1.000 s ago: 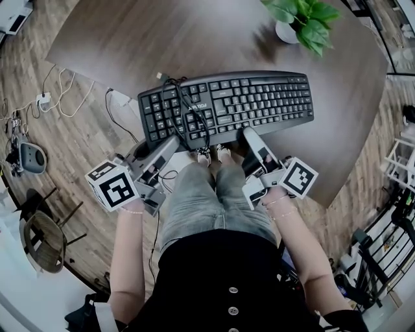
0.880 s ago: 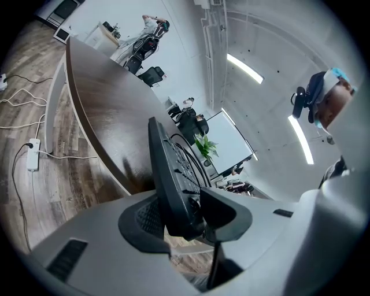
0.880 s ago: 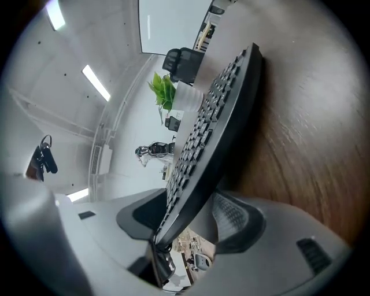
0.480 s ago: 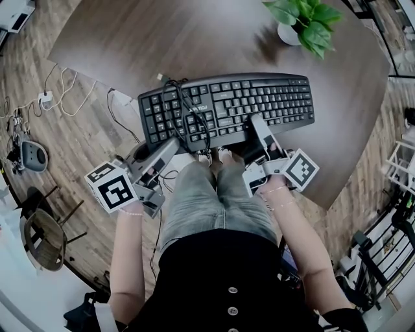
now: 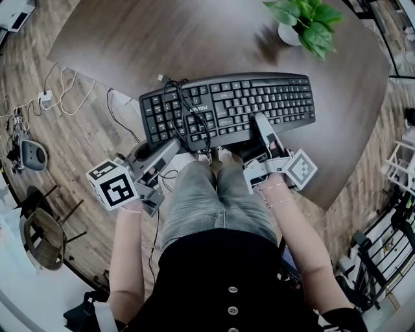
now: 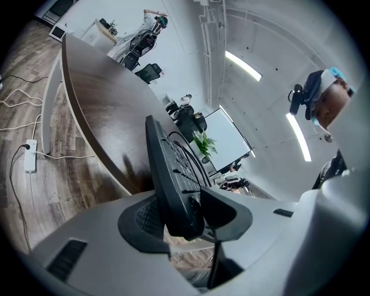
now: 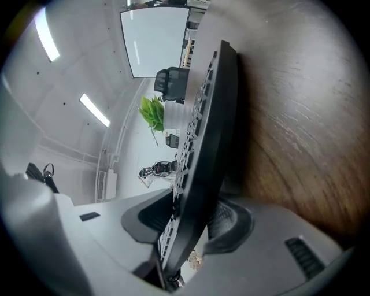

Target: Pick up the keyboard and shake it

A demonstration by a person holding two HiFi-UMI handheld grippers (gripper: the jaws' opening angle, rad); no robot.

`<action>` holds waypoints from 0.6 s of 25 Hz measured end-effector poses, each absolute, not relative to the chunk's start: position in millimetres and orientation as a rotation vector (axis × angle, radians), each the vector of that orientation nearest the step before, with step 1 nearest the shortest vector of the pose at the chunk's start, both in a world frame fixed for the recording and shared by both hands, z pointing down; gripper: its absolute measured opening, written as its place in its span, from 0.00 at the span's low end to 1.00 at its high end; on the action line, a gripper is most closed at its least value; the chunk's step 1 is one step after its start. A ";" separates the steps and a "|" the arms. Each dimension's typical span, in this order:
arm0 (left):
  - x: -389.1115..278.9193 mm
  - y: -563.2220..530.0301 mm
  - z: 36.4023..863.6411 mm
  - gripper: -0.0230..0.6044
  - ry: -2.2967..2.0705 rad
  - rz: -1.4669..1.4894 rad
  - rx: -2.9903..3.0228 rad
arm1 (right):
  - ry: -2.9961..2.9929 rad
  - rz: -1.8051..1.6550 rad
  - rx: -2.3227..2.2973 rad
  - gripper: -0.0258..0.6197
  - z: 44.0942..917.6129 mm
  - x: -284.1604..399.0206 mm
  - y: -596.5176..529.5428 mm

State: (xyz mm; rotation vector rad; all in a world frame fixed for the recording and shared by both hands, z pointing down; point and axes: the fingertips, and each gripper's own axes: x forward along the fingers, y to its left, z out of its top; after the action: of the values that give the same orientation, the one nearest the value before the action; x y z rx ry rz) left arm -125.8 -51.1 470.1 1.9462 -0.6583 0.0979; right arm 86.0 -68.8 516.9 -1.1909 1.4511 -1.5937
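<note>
Both pairs of jaws are closed on the near edge of the keyboard (image 5: 233, 104), which lies across the near edge of the table (image 5: 162, 39), its front jutting out above the person's knees (image 5: 207, 194).

A black cable (image 5: 192, 111) lies looped over the left-hand keys, just beyond the left gripper (image 5: 174, 144). A plant (image 5: 305, 19) stands on the table well behind the keyboard. On the floor (image 5: 78, 136) to the left lie a power strip (image 5: 43, 99) with white leads and a chair (image 5: 42, 240).

The head view shows the key layout and both grippers from above, but not the pads. The left gripper view looks along the keyboard edge-on and shows one pad under the board and one on the keys beside the cable. The right gripper view shows the board edge-on too, with a whiteboard (image 7: 155, 40) far behind.

The right gripper (image 5: 259, 123) has just been closing, and its pads now press on the keyboard from above and below. The left gripper is clamped on it in the same way.
</note>
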 end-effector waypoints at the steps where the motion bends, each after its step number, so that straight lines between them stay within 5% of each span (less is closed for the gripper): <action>1: -125.3 -51.2 471.0 0.32 -0.658 0.100 1.949 | 1.443 -1.598 -1.187 0.29 517.3 86.6 -69.5; 15: -125.9 -50.2 467.7 0.35 -0.643 0.098 2.008 | 1.476 -1.550 -1.204 0.24 511.5 86.2 -67.7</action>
State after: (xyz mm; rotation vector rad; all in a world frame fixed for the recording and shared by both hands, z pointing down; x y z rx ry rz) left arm -125.9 -50.2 467.7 2.0078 -0.6431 0.0975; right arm 86.2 -67.7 511.5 -1.2041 1.4760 -1.5503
